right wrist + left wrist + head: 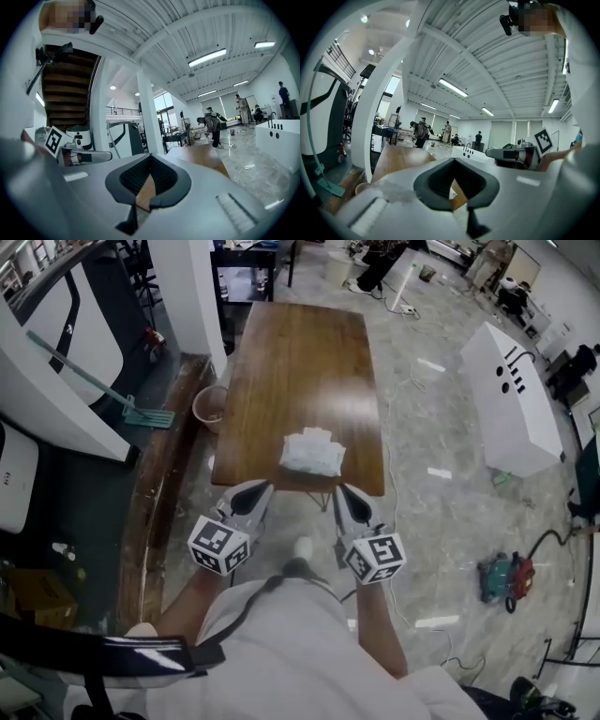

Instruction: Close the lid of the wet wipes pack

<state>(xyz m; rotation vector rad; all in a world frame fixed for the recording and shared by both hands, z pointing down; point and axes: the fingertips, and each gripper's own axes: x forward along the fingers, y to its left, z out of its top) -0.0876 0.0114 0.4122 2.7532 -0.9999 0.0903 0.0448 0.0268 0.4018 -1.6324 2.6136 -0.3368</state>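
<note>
**Both claws shut and empty, short of the pack**

Left claw (255, 489): in its own view (452, 160) the dark pads meet at the tips. Only wood grain shows through the gap behind them, and nothing is gripped. It points roughly level toward the far end of the room.

Right claw (347, 495): same reading in its own view (150, 157). The tips are together and nothing is held.

The two claws sit side by side but apart, just off the near edge of the tabletop (300, 362). Neither touches it. Each carries its marker cube (219, 545) at the near end, close to the person's forearms.

Wet wipes pack (312, 453): white and rumpled, lying flat at the near end of the tabletop, close to the near edge. It is just beyond the claws and roughly between their lines, and clear of both. Whether the lid is open or shut cannot be read at this size.

The rest of the tabletop is bare brown wood running away from the person.

Surroundings: a pink pail (210, 407) stands on the floor left of the tabletop, with a teal broom (148, 415) farther left. A long white cabinet (511, 395) stands well off to the right.
</note>
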